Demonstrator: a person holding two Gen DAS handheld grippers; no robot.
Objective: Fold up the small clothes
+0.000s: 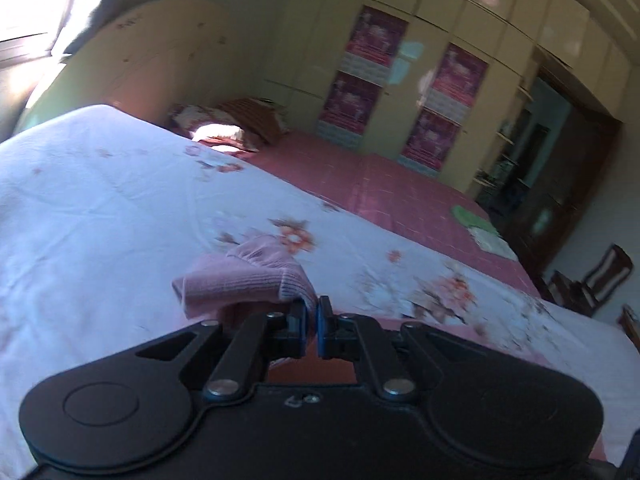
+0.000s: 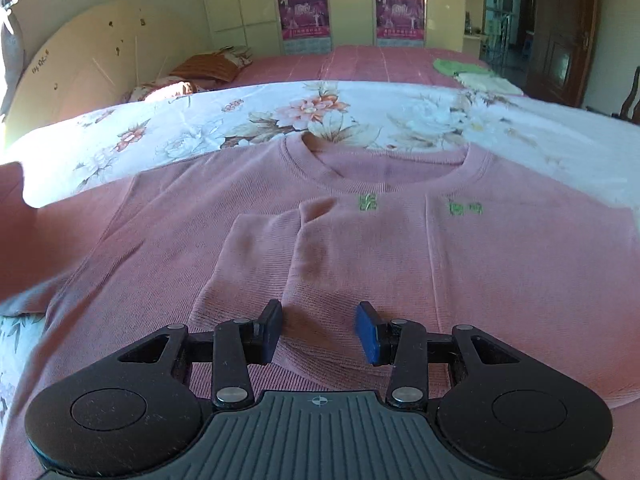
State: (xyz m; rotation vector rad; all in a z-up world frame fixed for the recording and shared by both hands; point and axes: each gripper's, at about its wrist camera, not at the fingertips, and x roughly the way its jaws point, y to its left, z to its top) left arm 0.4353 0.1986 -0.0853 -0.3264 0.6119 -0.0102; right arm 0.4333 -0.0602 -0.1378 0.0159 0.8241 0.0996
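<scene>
Bedroom light falls over a bed [image 2: 400,60] with a pink checked cover, and nearer the cameras a white floral sheet [image 2: 200,128] lies across it. A pink sweater [image 2: 400,264] is spread flat on that sheet, neck hole at the far side, small green marks on the chest, one sleeve folded in over the front. The right gripper [image 2: 319,330] hovers low over the near hem, jaws open, with the folded sleeve end between and just beyond them. The left gripper [image 1: 312,312] has its jaws closed on the ribbed cuff [image 1: 256,280] of the other sleeve, lifted above the sheet; this view is tilted and blurred.

At the far left of the bed sit patterned pillows [image 2: 216,66] against a curved pale headboard [image 2: 88,56]. On the far right of the cover lie green cloths [image 2: 460,66] beside pale ones. Behind the bed a cream wardrobe [image 2: 240,0] spans the wall, with pink posters [image 2: 306,12] on its doors. To the right stand open shelves and a dark wooden door [image 2: 560,40].
</scene>
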